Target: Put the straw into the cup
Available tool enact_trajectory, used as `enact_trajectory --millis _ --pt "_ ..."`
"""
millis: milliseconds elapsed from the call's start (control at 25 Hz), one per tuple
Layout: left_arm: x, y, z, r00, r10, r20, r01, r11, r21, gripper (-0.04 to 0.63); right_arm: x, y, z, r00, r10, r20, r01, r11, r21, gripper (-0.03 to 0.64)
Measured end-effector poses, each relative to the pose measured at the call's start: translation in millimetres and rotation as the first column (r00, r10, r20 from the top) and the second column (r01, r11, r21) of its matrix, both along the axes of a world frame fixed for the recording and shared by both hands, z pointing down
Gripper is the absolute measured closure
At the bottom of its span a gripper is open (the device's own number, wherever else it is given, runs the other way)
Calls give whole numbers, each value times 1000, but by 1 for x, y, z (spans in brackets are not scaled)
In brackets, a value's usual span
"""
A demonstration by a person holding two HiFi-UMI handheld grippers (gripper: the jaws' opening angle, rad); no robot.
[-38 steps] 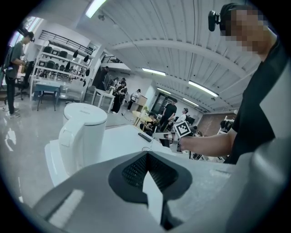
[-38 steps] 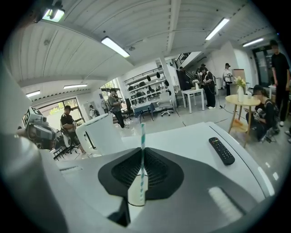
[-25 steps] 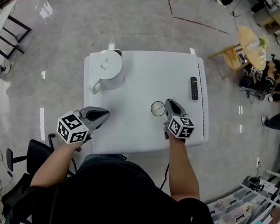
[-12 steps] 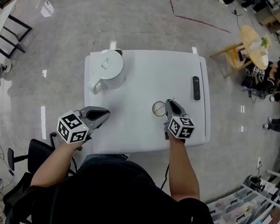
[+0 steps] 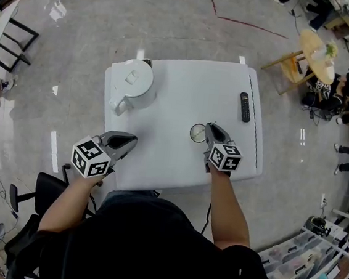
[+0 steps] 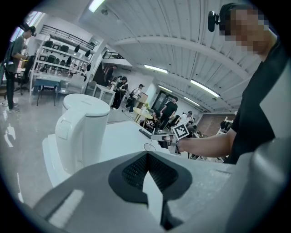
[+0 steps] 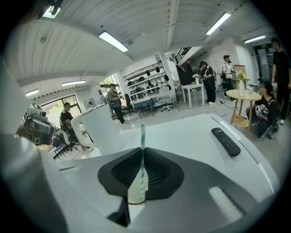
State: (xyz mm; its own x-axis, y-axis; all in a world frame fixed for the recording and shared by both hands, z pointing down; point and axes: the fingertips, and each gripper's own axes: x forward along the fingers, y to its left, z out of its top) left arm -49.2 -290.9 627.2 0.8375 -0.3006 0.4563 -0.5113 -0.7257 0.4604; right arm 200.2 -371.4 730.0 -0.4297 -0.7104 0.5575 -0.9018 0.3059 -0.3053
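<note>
One white table (image 5: 179, 96), middle bare, far edge free.
Kettle (image 5: 134, 85) far-left corner; left gripper (image 5: 124, 142) clenched empty at near-left edge; right gripper (image 5: 212, 131) clamped on striped straw (image 7: 142, 154); remote (image 5: 245, 107) along right edge; cup (image 5: 197, 132) just beside straw.

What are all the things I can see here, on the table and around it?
table: one, white, middle of the floor
kettle: one, white, table's far left corner
cup: one, clear, on the table beside the right gripper
remote: one, black, table's right side
straw: one, teal-and-white striped, upright between the right gripper's jaws
round table: one, wooden, far right of the room
chair: one, black, at the person's left
left gripper: one, grey, jaws together, empty
right gripper: one, grey, shut on the straw
</note>
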Motion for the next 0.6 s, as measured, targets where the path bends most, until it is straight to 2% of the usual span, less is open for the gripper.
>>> enact_trajectory --millis 480,600 --pt "1 2 -1 1000 5 -4 -5 1000 2 594 3 0 4 1000 4 -14 -4 1000 -6 565" --pt "1 3 -2 1000 7 -6 -7 1000 5 594 4 1 6 1000 6 -18 -6 1000 -19 536"
